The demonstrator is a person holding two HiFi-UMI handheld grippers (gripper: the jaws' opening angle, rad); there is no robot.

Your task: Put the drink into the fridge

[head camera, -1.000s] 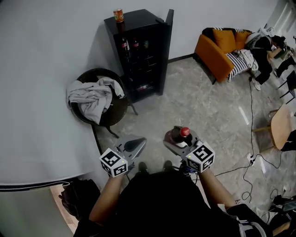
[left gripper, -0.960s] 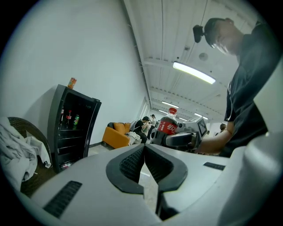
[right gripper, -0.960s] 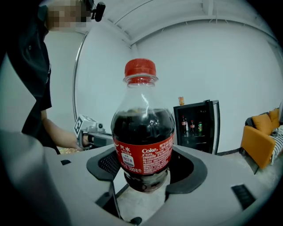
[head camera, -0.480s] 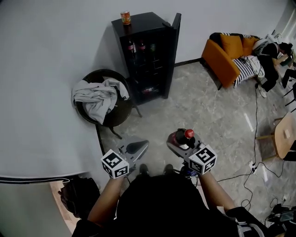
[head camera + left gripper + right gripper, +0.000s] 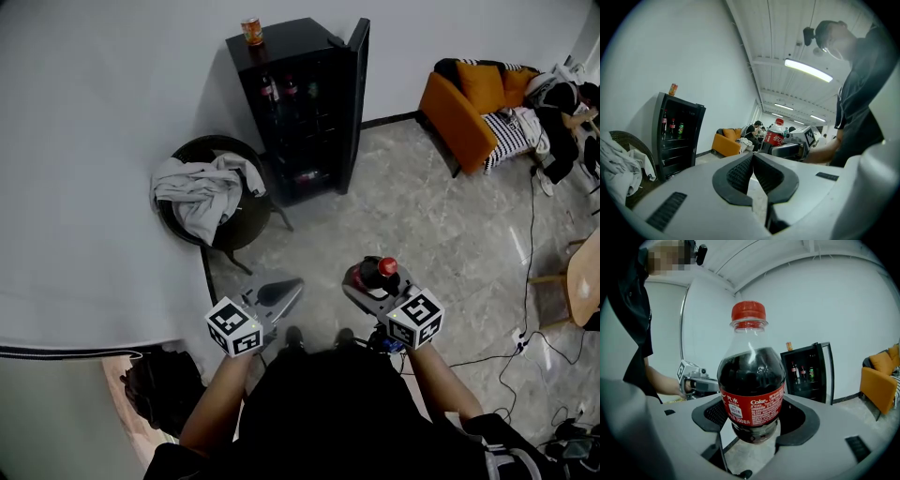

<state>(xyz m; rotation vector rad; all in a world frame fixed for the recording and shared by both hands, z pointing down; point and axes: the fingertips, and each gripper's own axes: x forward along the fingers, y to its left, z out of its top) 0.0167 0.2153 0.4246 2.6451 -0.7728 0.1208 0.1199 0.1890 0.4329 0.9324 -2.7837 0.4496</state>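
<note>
Bottle (image 5: 751,380) is held upright, pinched at its lower body between the jaws of the right gripper (image 5: 366,281). Left gripper (image 5: 274,298) is pressed together on nothing. Fridge (image 5: 305,112) is seen open, well apart from both. Carrying across and shelving are judged still to be done.

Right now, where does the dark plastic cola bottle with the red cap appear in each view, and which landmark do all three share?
Head view: dark plastic cola bottle with the red cap, lower centre-right.
Left gripper view: the bottle, small, just right of centre.
Right gripper view: the bottle, centre, large, between the jaws.
Shared landmark: tall black fridge with its door open.
</note>
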